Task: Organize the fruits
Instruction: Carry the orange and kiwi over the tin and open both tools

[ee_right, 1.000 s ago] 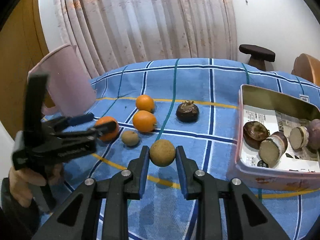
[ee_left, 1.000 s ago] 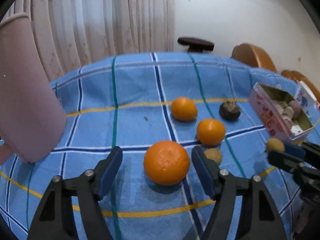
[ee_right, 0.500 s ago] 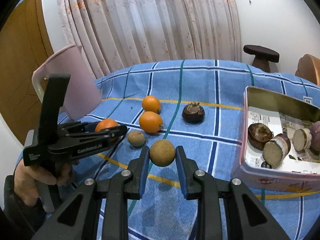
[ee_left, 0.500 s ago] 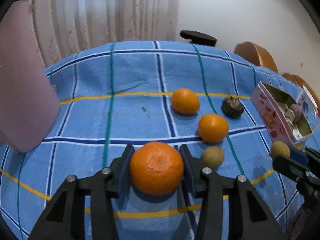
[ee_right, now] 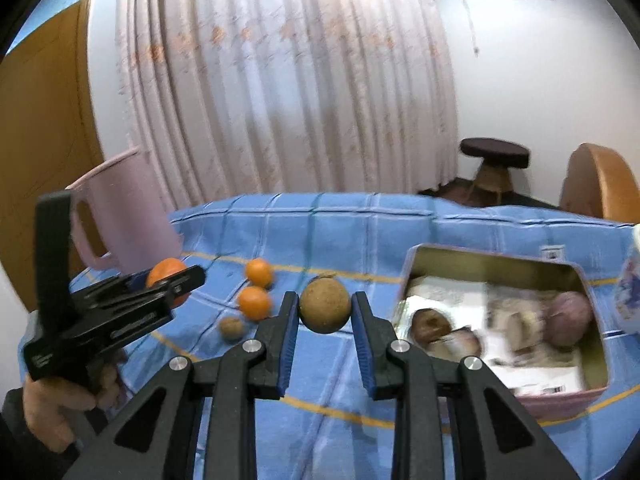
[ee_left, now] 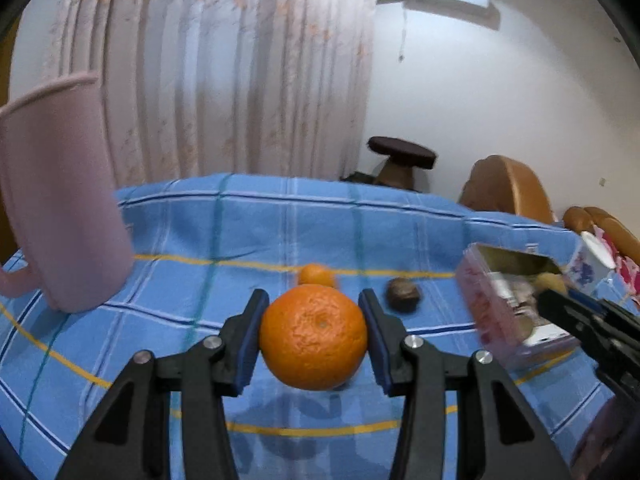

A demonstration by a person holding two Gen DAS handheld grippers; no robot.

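Note:
My left gripper point(ee_left: 313, 336) is shut on a large orange point(ee_left: 314, 336) and holds it above the blue checked cloth point(ee_left: 224, 280). My right gripper point(ee_right: 325, 314) is shut on a round brown fruit point(ee_right: 325, 308), lifted above the cloth left of the tin point(ee_right: 496, 258). Two small oranges point(ee_right: 259, 272) point(ee_right: 253, 302) and a small brown fruit point(ee_right: 231, 327) lie on the cloth. A dark fruit point(ee_left: 403, 294) lies to the right in the left wrist view. The left gripper with its orange shows in the right wrist view point(ee_right: 168, 280).
A pink jug point(ee_left: 60, 216) stands at the left on the cloth. The open tin holds several brown and purple items point(ee_right: 568, 316). A dark stool point(ee_right: 494, 156) and wooden chairs point(ee_left: 508, 188) stand behind the table, in front of a curtain.
Both grippers have risen off the cloth with their fruits. The left gripper shut on the large orange a second ago and has lifted it since.

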